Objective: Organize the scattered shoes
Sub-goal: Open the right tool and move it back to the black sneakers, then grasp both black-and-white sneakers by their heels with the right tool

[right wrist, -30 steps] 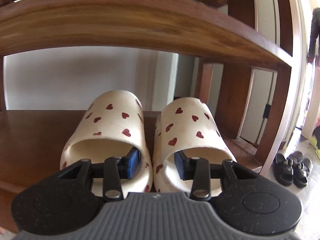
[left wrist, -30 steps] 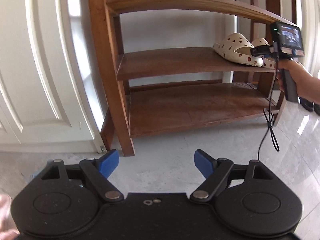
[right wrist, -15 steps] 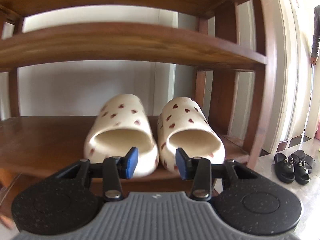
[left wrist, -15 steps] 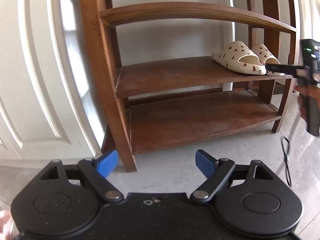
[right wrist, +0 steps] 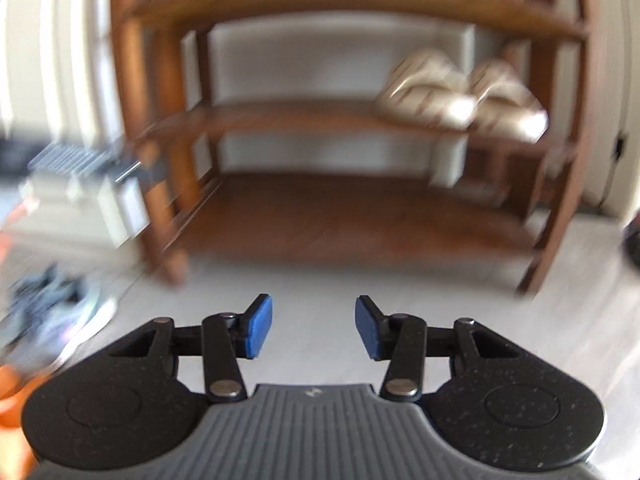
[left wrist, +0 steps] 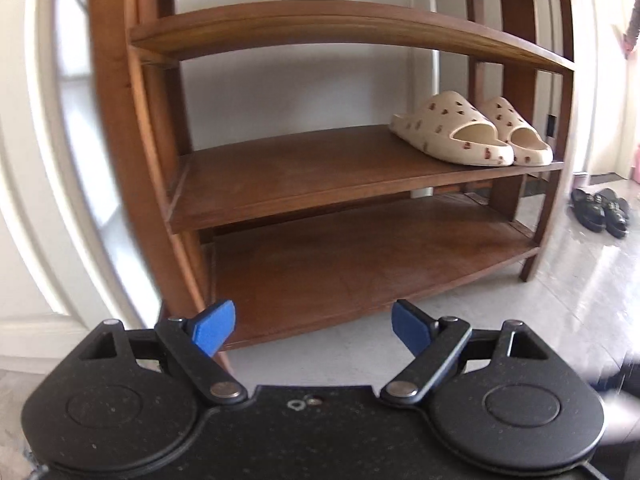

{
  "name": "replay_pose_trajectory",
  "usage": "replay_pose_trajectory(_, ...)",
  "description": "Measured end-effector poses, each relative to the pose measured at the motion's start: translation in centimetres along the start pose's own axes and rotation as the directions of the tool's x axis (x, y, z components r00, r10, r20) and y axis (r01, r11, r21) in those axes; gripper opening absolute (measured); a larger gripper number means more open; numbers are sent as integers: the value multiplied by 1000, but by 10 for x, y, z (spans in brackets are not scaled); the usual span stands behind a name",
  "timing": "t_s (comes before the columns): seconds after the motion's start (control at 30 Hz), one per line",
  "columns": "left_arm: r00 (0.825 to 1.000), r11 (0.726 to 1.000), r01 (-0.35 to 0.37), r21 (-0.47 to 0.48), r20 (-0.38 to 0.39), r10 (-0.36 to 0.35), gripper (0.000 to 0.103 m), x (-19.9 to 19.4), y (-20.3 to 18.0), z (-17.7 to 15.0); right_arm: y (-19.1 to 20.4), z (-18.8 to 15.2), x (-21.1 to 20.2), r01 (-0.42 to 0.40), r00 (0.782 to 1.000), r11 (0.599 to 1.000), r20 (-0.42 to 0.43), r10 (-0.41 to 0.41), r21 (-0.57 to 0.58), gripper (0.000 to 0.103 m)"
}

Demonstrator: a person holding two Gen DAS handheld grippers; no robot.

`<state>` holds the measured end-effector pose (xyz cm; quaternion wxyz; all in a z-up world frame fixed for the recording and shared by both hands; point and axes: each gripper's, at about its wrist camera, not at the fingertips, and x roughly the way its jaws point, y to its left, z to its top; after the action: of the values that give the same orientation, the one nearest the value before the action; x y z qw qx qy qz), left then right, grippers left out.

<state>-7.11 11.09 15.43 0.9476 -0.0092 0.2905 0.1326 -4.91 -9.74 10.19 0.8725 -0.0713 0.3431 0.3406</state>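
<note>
A pair of cream slippers with red hearts point(left wrist: 468, 132) sits side by side at the right end of the middle shelf of a wooden shoe rack point(left wrist: 320, 176). The pair shows blurred in the right wrist view point(right wrist: 460, 100). A pair of black sandals point(left wrist: 600, 210) lies on the floor to the right of the rack. My left gripper point(left wrist: 312, 326) is open and empty, low in front of the rack. My right gripper point(right wrist: 314, 330) is open and empty, over the floor well back from the rack point(right wrist: 320, 208).
A white panelled door point(left wrist: 40, 160) stands left of the rack. The rack's bottom shelf point(left wrist: 360, 264) holds nothing. The left gripper's body shows blurred at the left of the right wrist view point(right wrist: 80, 184). The floor point(left wrist: 580, 300) is pale and glossy.
My right gripper has pulled back out of the shelf, away from the heart slippers, and opened wider. The left gripper has swung right, bringing the black sandals into view.
</note>
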Motion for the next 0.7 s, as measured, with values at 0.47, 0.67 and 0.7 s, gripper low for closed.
replay_pose_trajectory(0.47,995,981,66,-181,-55,-77,89,-8,53,-20,112,-35,40,67,907,997,-419,-43,43,58)
replay_pose_trajectory(0.67,991,987,85,-134,-94,-98,89,8,57,-28,126,-50,60,164,883,978,-461,-88,129,60)
replay_pose_trajectory(0.7,990,989,92,-112,-92,-103,89,9,56,-29,127,-51,63,169,879,977,-468,-88,133,61)
